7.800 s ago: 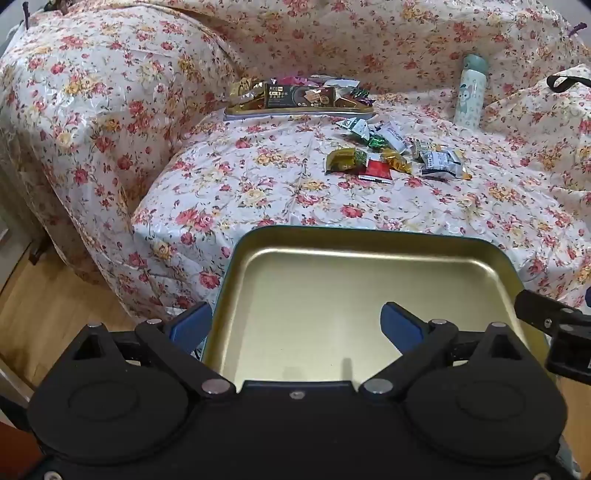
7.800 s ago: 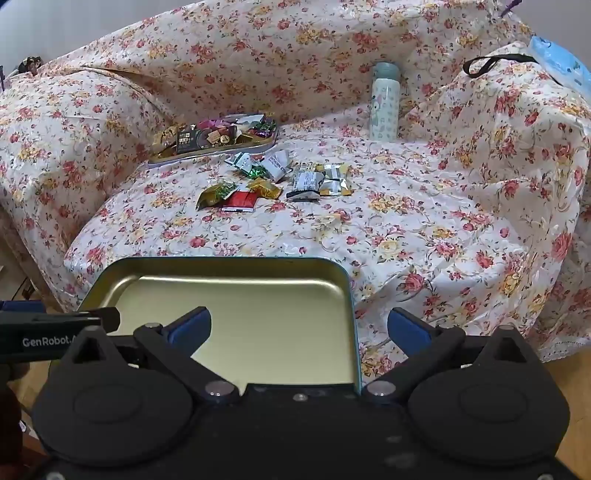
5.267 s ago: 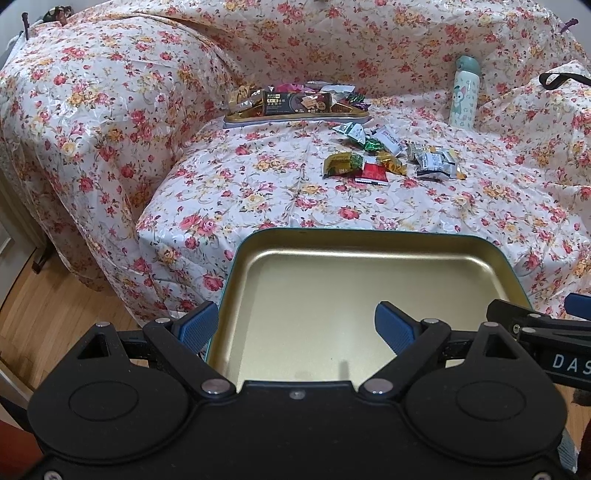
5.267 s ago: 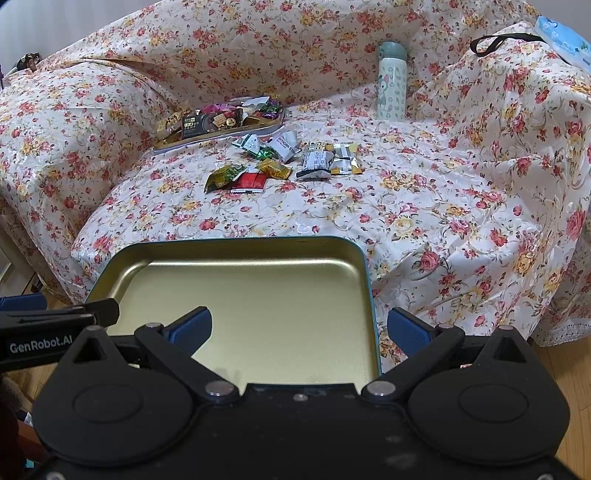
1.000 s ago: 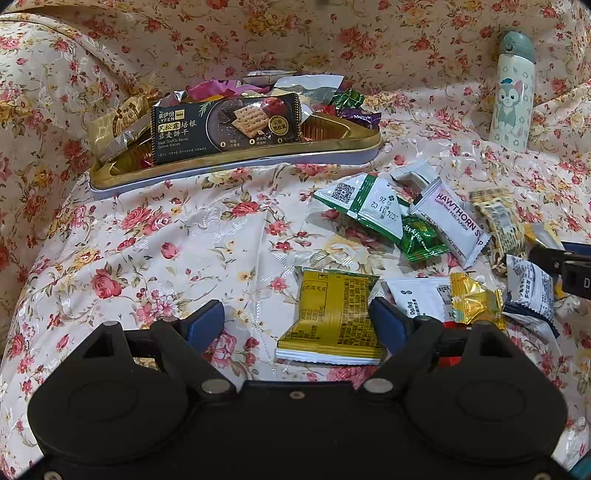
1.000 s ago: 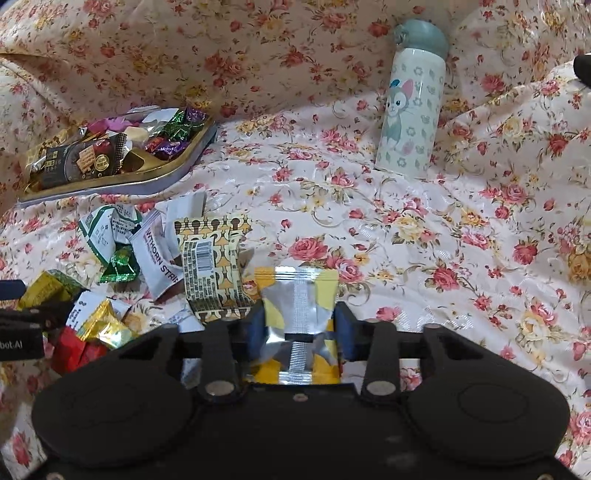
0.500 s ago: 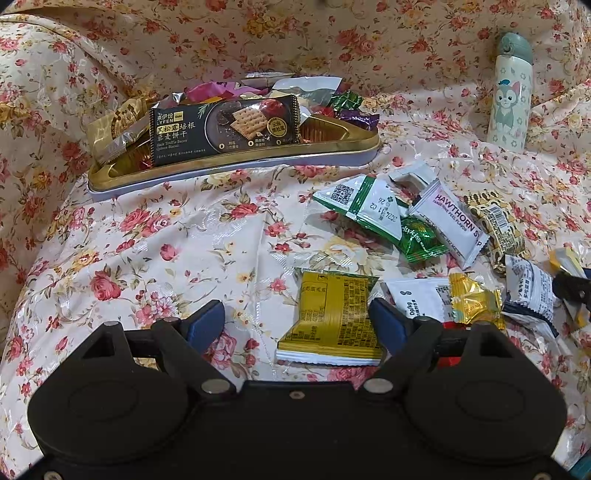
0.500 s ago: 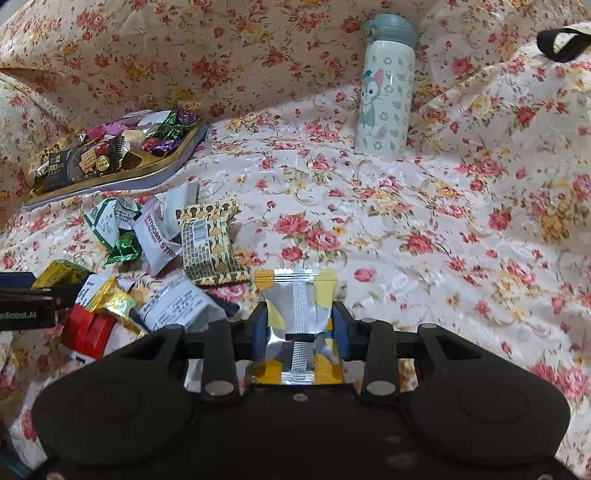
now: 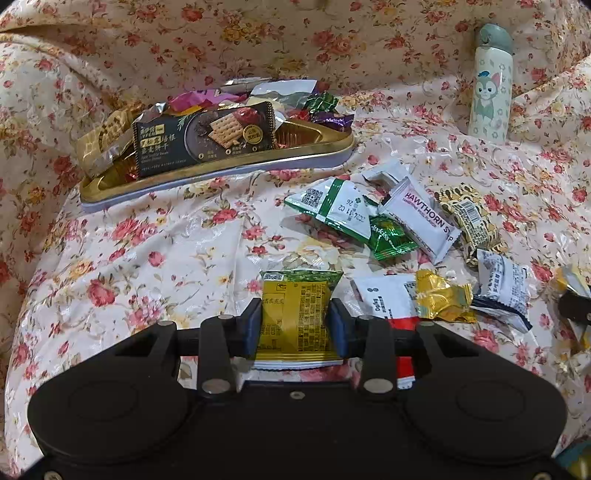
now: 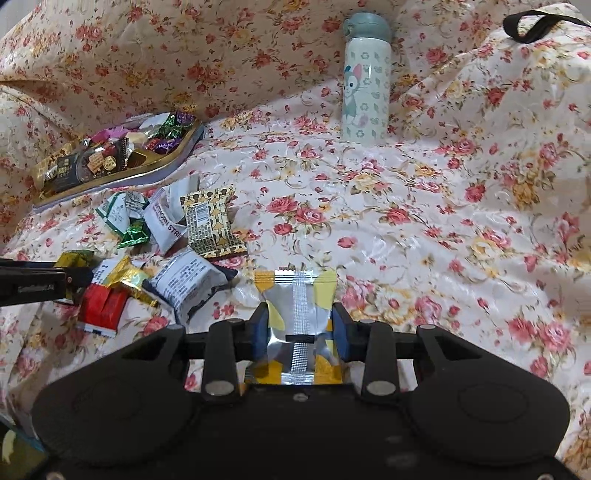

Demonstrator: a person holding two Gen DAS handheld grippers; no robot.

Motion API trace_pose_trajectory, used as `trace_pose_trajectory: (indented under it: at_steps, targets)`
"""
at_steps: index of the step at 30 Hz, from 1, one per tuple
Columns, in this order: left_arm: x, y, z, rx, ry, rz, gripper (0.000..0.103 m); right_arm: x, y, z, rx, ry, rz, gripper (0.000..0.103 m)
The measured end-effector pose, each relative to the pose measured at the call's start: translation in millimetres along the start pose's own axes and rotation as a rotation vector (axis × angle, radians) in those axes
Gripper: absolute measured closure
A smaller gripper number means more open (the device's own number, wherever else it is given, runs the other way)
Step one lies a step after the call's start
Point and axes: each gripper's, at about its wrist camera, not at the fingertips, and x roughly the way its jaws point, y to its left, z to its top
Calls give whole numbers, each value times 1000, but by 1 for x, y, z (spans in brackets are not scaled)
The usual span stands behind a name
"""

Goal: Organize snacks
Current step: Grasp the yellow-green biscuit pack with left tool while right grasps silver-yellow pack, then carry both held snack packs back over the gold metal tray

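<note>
Snack packets (image 9: 295, 317) (image 10: 301, 321) between closed jaws

Cover: floral cloth (image 10: 424, 221) with red and yellow roses on cream fills both views, draped and wrinkled.
Bottle: pale bottle (image 10: 365, 79) with grey-green cap and a cartoon cat stands upright, top centre of the right view, upper right of the left view (image 9: 490, 83).
Strap: black strap loop (image 10: 532, 26) lies at the upper right corner.

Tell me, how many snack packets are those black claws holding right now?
2. The left gripper is shut on a yellow-green packet; the right gripper is shut on a silver-yellow packet. Both grips are in plain view, so none is hidden.
</note>
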Motion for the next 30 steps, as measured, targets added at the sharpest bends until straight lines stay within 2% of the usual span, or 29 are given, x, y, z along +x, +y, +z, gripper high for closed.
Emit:
trace_pose_trajectory:
  at_steps: [6,14,21,30]
  targets:
    - [-22,7,-3,-52,11,3,57,-27,-2,-5,21,-32,21,66]
    - [-79,10,-20,-88,7,16,57,-77,4,-19,23,-76,80,66]
    - [-129,-4,-61,-63,22,36,57,-120,13,-48,-7,-90,140,66]
    - [-172,-23,-117,-75,47,42,57,-162,23,-92,-17,-58,216,66]
